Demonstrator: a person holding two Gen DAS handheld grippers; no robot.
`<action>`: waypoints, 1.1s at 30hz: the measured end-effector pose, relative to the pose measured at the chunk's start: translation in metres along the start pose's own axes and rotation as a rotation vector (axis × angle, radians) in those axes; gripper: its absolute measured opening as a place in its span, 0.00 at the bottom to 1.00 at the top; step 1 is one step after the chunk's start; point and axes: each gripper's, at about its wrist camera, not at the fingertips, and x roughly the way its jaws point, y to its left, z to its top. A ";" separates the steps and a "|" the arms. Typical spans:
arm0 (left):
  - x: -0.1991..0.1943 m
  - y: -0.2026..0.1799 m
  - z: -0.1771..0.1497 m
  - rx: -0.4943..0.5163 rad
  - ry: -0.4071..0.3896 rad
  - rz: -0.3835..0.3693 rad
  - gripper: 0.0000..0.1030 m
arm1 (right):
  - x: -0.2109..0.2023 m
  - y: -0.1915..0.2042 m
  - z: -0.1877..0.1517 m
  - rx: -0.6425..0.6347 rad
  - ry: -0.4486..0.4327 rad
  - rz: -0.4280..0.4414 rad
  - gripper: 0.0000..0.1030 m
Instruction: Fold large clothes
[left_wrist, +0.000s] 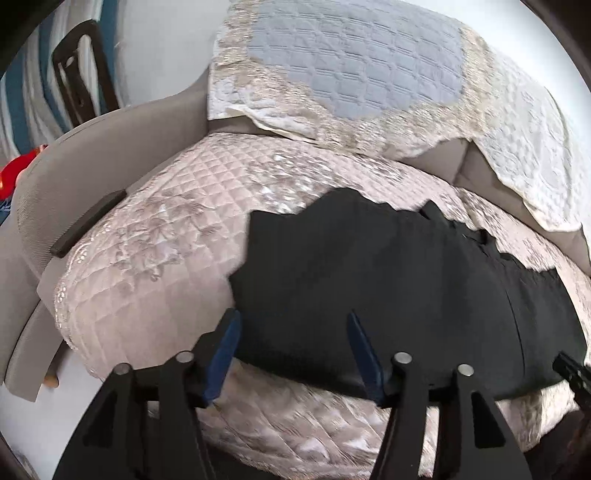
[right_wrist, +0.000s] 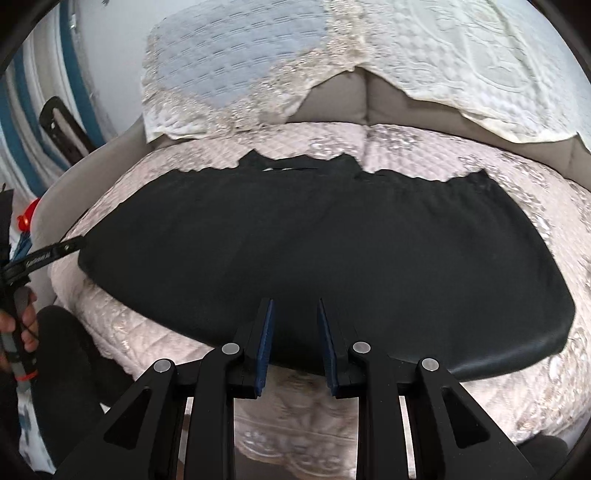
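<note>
A black garment (left_wrist: 388, 280) (right_wrist: 314, 243) lies spread flat in a long band across the sofa seat's pink quilted cover (left_wrist: 155, 258) (right_wrist: 406, 144). My left gripper (left_wrist: 293, 316) hovers open over the garment's near left edge, its blue pads (left_wrist: 221, 354) wide apart with nothing between them. My right gripper (right_wrist: 295, 301) is above the garment's near edge at the middle; its jaws stand narrowly apart and hold nothing. In the right wrist view the left gripper (right_wrist: 40, 254) shows at the far left, with a hand (right_wrist: 14, 328) on its handle. The right gripper's tip (left_wrist: 572, 369) peeks in at the left wrist view's right edge.
White and blue quilted lace covers (left_wrist: 351, 74) (right_wrist: 461, 55) drape the sofa back. A grey armrest (left_wrist: 110, 140) bounds the seat on the left, with a flat dark bar (left_wrist: 88, 223) lying on it. A dark chair back (left_wrist: 81, 74) and a red object (left_wrist: 18, 173) are beyond it.
</note>
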 end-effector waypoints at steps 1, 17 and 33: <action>0.003 0.004 0.003 -0.007 -0.001 0.008 0.61 | 0.001 0.003 0.001 -0.004 0.000 0.007 0.24; 0.077 0.049 0.019 -0.221 0.107 -0.141 0.67 | 0.025 0.044 0.021 -0.059 0.020 0.058 0.31; 0.066 0.032 -0.004 -0.215 0.116 -0.213 0.57 | 0.071 0.079 0.034 -0.080 0.053 0.125 0.31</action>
